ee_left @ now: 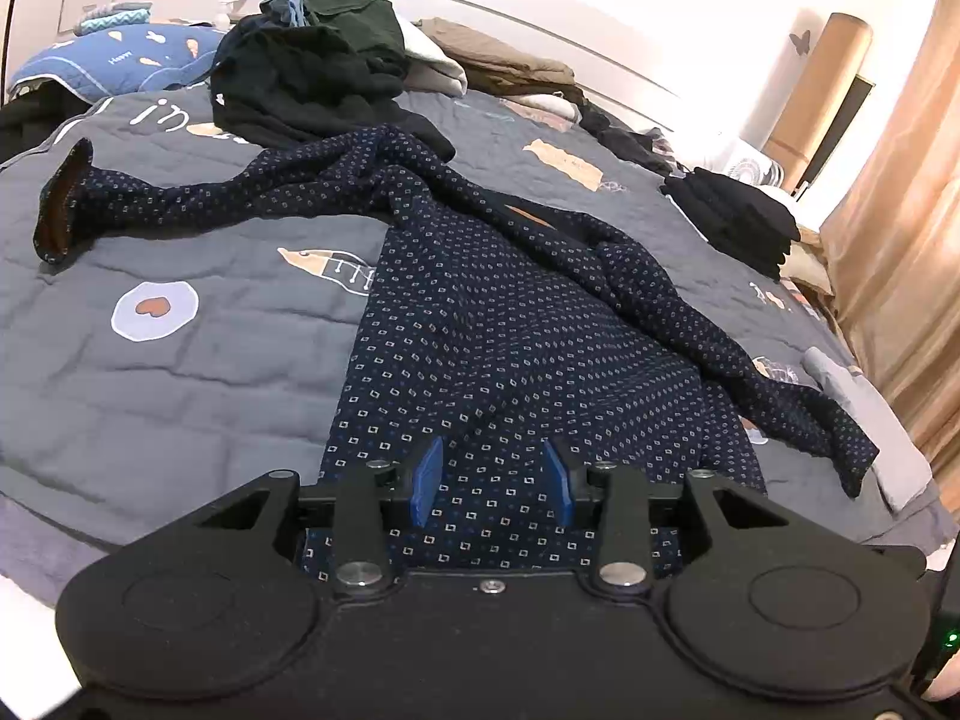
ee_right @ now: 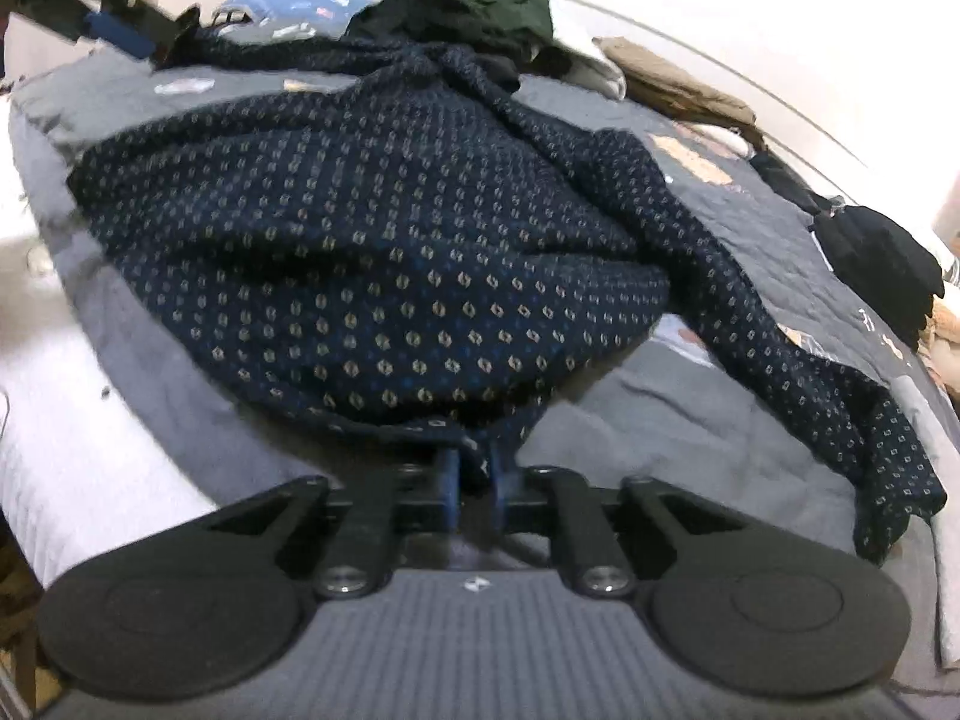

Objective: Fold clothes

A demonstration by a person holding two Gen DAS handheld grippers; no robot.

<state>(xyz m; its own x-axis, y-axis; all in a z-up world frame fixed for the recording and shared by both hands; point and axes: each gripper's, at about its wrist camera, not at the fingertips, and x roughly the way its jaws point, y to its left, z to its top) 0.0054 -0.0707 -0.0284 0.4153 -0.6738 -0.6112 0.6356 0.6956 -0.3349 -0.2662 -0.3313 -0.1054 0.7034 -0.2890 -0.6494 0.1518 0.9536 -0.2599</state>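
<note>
Navy dotted shirt (ee_left: 510, 324) lies spread on the bed (ee_left: 180, 384); the right gripper (ee_right: 474, 474) pinches its hem to lift it, while the left gripper (ee_left: 495, 483) hovers with jaws apart over the cloth.

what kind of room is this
Most likely a bedroom. A quilted grey bedspread covers a wide bed with a blue pillow at its far end, loose clothes are piled near it, and curtains hang along the right side.
</note>
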